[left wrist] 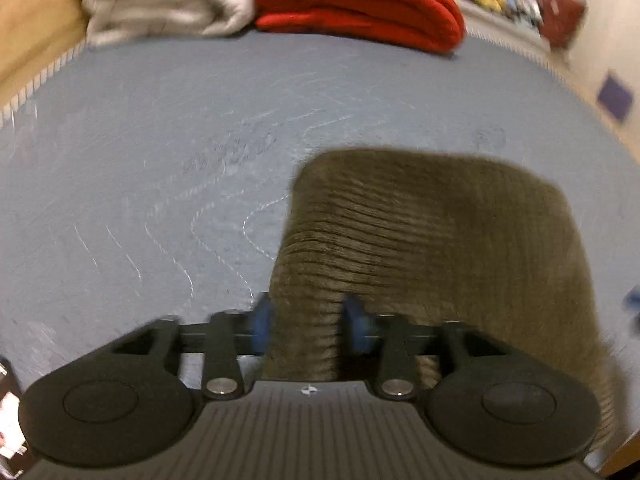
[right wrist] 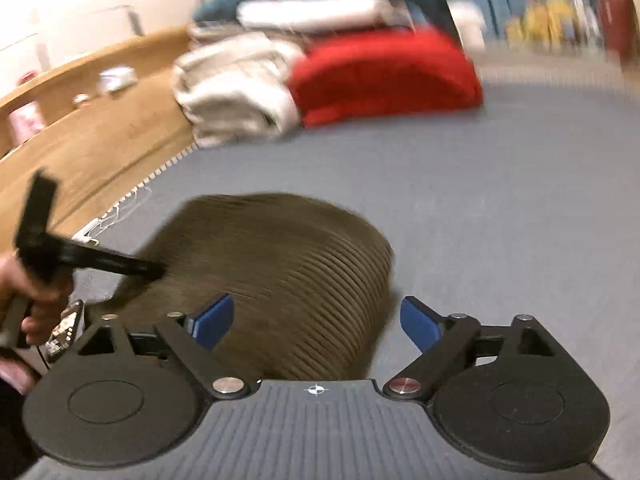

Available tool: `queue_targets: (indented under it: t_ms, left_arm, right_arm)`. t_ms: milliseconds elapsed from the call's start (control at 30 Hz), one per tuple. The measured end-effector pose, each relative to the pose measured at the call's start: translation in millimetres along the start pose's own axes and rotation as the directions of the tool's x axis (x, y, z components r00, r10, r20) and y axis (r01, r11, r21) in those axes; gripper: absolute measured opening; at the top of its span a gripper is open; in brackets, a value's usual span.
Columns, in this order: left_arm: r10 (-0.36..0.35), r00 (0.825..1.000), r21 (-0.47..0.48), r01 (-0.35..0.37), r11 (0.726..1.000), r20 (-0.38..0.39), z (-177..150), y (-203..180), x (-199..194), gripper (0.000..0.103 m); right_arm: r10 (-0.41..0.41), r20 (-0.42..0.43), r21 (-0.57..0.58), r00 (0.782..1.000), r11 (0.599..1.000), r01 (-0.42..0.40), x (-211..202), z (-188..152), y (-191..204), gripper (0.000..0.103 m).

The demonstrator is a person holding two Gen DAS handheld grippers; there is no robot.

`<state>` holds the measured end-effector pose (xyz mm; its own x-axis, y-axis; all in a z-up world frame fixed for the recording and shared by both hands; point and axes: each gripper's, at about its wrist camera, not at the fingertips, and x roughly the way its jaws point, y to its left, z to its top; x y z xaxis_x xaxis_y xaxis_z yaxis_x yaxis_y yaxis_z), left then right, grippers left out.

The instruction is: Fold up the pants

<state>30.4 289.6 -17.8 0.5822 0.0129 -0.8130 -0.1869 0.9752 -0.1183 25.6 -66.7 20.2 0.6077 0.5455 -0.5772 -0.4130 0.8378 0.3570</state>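
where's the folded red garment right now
The folded red fleece garment lies at the far edge of the grey mat, just right of the folded white clothes and beyond the brown ribbed corduroy pants.

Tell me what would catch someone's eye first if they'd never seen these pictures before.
Most striking is the folded brown corduroy pants, a ribbed bundle on the grey mat right in front of both grippers. Next comes the bright red folded cloth at the mat's far edge, with a cream folded pile to its left. The right gripper has its blue pads wide apart over the pants.
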Motion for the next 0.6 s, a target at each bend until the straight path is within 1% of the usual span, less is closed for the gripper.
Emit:
queue_targets:
  t_ms: [33,67,133,167,233,267,333,367,400,433,467,500,533,567,600]
  left_arm:
    - [-0.033,0.999,-0.032,0.033,0.999,-0.004,2,8,2,0.089]
    - [-0.054,0.999,-0.046,0.053,0.997,-0.01,4,13,3,0.098]
    - [-0.087,0.995,-0.057,0.084,0.995,-0.045,1,21,8,0.098]
    - [-0.106,0.992,-0.061,0.102,0.993,-0.072,-4,18,13,0.098]
    - [-0.156,0.978,-0.07,0.147,0.987,-0.138,-6,18,29,0.098]
    - [-0.167,0.973,-0.076,0.157,0.985,-0.158,-6,17,37,0.098]
    - [-0.21,0.96,-0.121,0.19,0.974,-0.188,-7,22,53,0.098]
    - [-0.237,0.952,-0.151,0.21,0.966,-0.194,-6,25,59,0.095]
    - [-0.263,0.946,-0.177,0.23,0.957,-0.191,-5,25,63,0.085]
    - [-0.273,0.944,-0.188,0.238,0.953,-0.186,-3,22,64,0.084]
    - [-0.252,0.951,-0.172,0.222,0.96,-0.179,1,18,65,0.08]
    - [-0.229,0.957,-0.149,0.204,0.967,-0.176,3,10,63,0.077]
    - [-0.213,0.962,-0.134,0.192,0.972,-0.172,3,3,62,0.074]
    - [-0.199,0.966,-0.125,0.18,0.976,-0.164,7,-4,60,0.069]
    - [-0.204,0.967,-0.128,0.185,0.974,-0.155,10,-8,61,0.063]
  right_arm:
    - [0.01,-0.034,0.049,0.999,0.999,-0.008,11,-1,-2,0.094]
    - [0.024,-0.067,0.095,0.997,0.995,-0.018,22,-2,-5,0.095]
    - [0.051,-0.118,0.159,0.992,0.987,-0.031,41,-9,-4,0.096]
    - [0.059,-0.137,0.184,0.989,0.982,-0.033,45,-13,-2,0.096]
    - [0.086,-0.171,0.245,0.982,0.969,-0.042,55,-18,-3,0.098]
    - [0.099,-0.183,0.284,0.978,0.958,-0.044,63,-20,-7,0.099]
    - [0.119,-0.198,0.338,0.973,0.94,-0.046,68,-25,-13,0.098]
    - [0.12,-0.197,0.353,0.973,0.934,-0.044,69,-25,-13,0.096]
    - [0.113,-0.191,0.354,0.975,0.935,-0.038,67,-25,-12,0.091]
    - [0.098,-0.186,0.343,0.978,0.939,-0.029,67,-25,-11,0.076]
    - [0.073,-0.176,0.332,0.982,0.943,-0.011,64,-25,-10,0.058]
    - [0.06,-0.166,0.332,0.984,0.943,-0.002,62,-26,-10,0.054]
    - [0.05,-0.14,0.33,0.989,0.944,-0.001,56,-25,-10,0.047]
    - [0.036,-0.12,0.316,0.992,0.949,0.003,51,-23,-8,0.043]
    - [0.025,-0.098,0.295,0.995,0.955,0.005,45,-20,-5,0.041]
